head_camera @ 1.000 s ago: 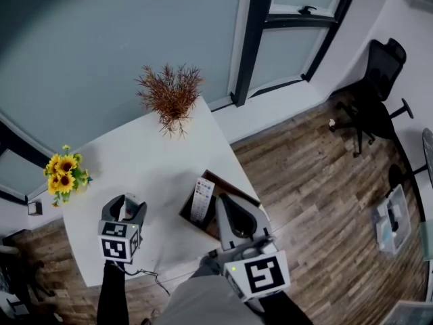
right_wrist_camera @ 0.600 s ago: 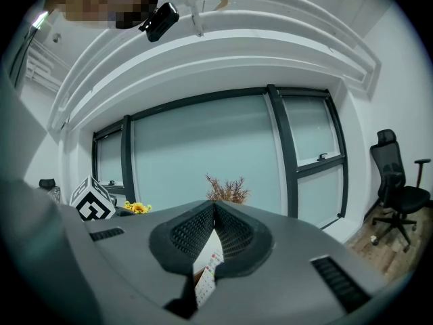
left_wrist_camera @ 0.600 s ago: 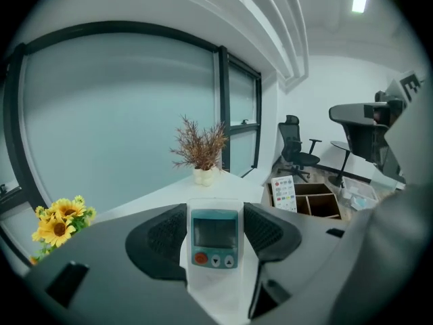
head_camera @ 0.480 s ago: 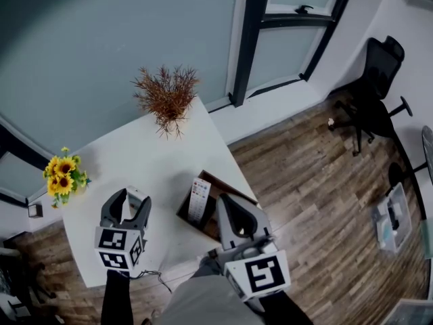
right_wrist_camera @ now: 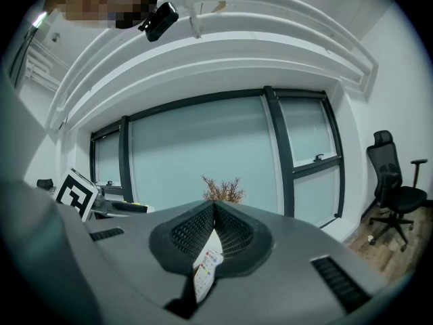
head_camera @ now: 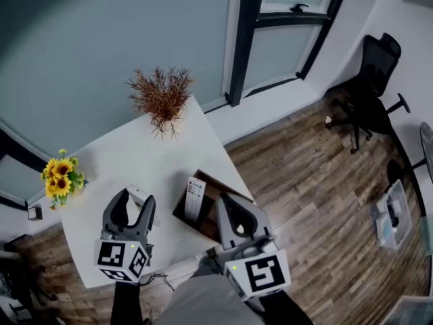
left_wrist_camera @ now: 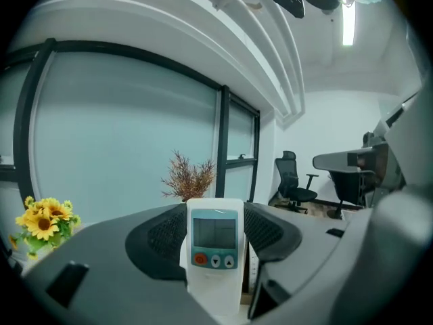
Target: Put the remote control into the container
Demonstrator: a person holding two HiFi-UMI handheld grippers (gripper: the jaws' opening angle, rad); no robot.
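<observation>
A white remote control (left_wrist_camera: 215,249) with a small screen and an orange button stands upright between my left gripper's (left_wrist_camera: 215,214) pads, which press on both its sides. In the head view that left gripper (head_camera: 137,197) hangs over the white table's (head_camera: 135,151) near part, left of the brown container (head_camera: 224,187). A second white remote (head_camera: 194,198) with coloured buttons leans upright inside the container's left end. My right gripper (head_camera: 232,217) is over the container's near right part, its jaws shut tip to tip (right_wrist_camera: 215,207); the coloured-button remote (right_wrist_camera: 206,266) shows beyond them.
A dried reddish plant (head_camera: 160,99) stands at the table's far corner and sunflowers (head_camera: 59,178) at its left edge. A thin cable (head_camera: 154,277) hangs off the near edge. Wood floor, a black office chair (head_camera: 372,90) and a window wall lie beyond.
My left gripper has risen toward the camera and tilted up with the screen remote in it. The right gripper and the container have kept still.
</observation>
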